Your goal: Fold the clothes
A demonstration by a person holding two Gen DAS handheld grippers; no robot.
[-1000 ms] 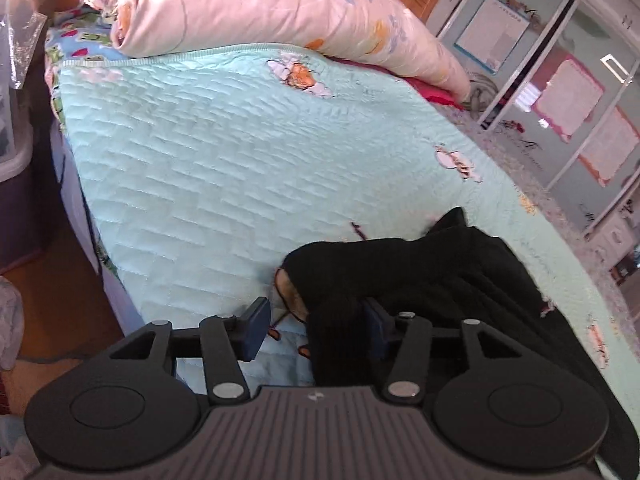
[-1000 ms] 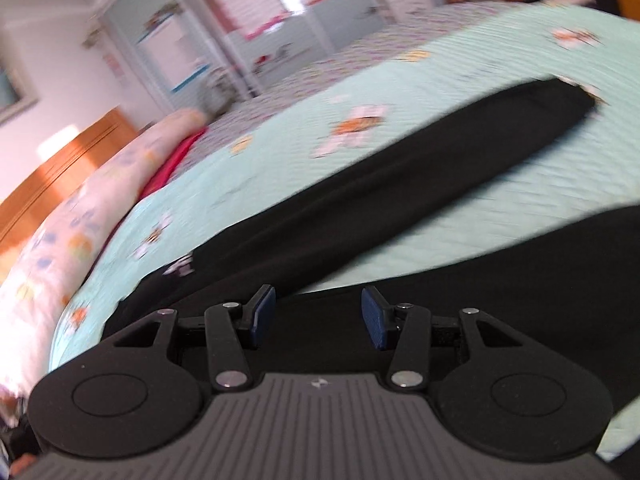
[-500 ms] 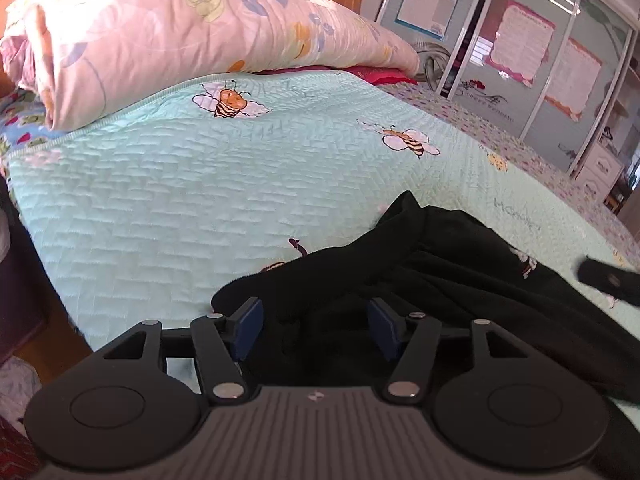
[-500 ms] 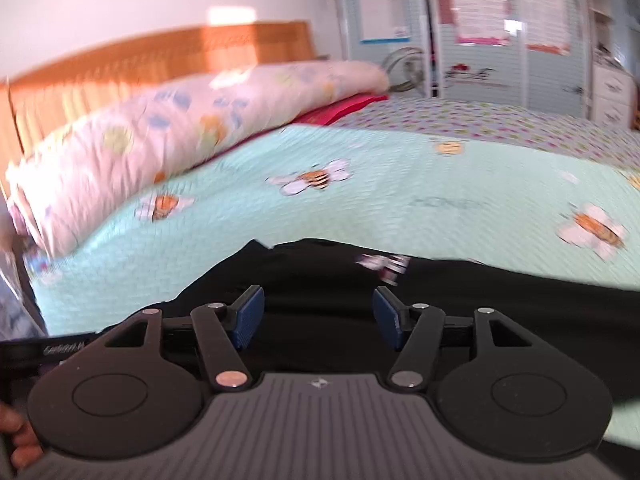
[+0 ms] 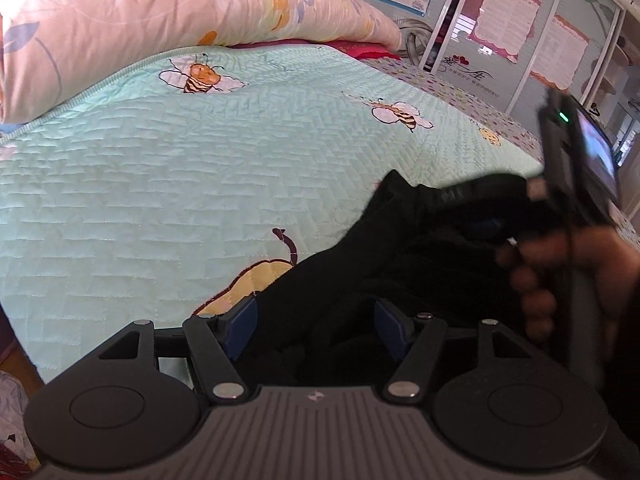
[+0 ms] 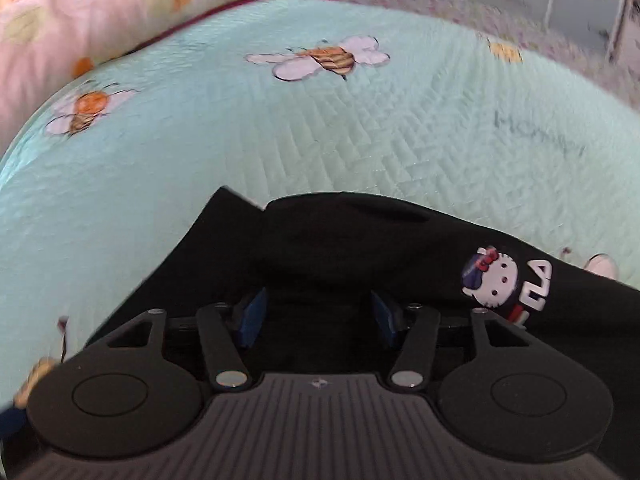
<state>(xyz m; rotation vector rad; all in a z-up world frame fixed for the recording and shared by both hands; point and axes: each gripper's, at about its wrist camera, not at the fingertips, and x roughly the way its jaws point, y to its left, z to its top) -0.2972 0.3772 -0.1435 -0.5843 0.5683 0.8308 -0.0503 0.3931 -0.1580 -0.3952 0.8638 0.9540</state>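
Black garment (image 5: 400,280) lay bunched near the bed's (image 5: 160,184) near edge. Left gripper (image 5: 316,326), jaws just widened, and right gripper (image 6: 316,312), jaws just narrowed, both straddled cloth ungripped. Risk: pads pinching several dark layers, dragging the pile off the edge.

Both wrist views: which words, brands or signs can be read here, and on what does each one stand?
"FILA", only partly visible, beside a cartoon cat badge: on the black garment.
"SWEET WEDDING": on the wardrobe door.
"HONEY", faint and blurred, likely: on the green quilt.
Wardrobe posters: text too small to read.
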